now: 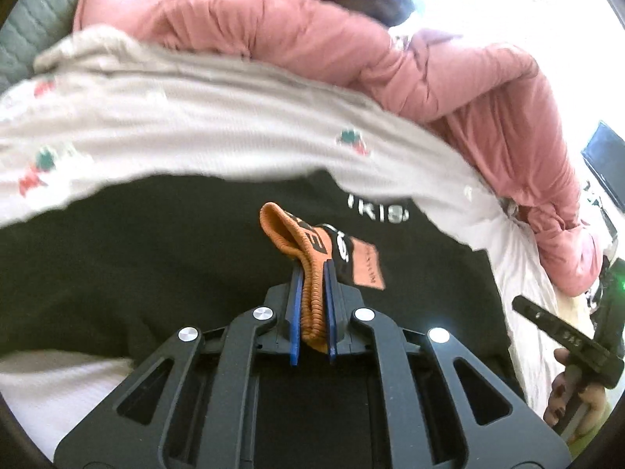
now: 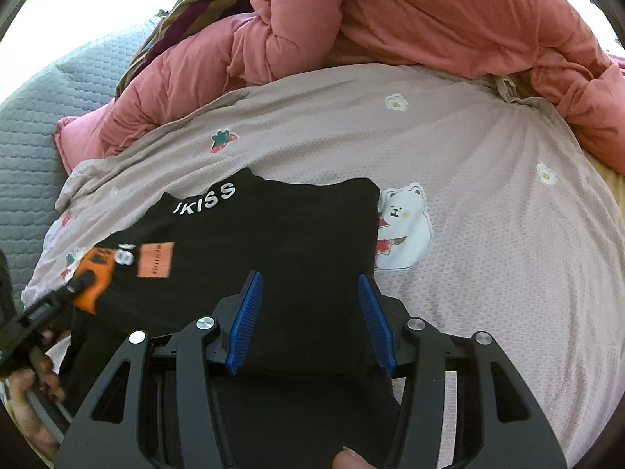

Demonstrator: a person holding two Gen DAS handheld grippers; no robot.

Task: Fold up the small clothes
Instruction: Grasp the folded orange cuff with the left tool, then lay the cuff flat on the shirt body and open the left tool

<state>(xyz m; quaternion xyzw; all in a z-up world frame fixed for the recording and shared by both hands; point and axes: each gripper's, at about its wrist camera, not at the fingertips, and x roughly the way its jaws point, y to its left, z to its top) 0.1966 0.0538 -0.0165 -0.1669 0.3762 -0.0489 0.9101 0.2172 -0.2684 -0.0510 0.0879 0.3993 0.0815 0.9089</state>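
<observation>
A small black garment (image 2: 273, 242) with white lettering and orange patches lies on a pale pink bedspread (image 2: 488, 211). It also shows in the left wrist view (image 1: 175, 258). My left gripper (image 1: 311, 273) is shut on the garment's orange ribbed cuff (image 1: 308, 265) and holds it above the black cloth. In the right wrist view the left gripper (image 2: 76, 285) sits at the garment's left edge on the orange cuff (image 2: 95, 273). My right gripper (image 2: 310, 281) is open and empty, its blue pads (image 2: 246, 312) spread over the garment's near part. In the left wrist view it shows at the right edge (image 1: 566, 336).
A pink quilted duvet (image 2: 410, 19) is heaped behind the bedspread, with a striped cloth (image 2: 195, 8) behind it. A grey quilted cover (image 2: 39, 125) lies to the left. The bedspread has a white bear print (image 2: 406, 230) beside the garment.
</observation>
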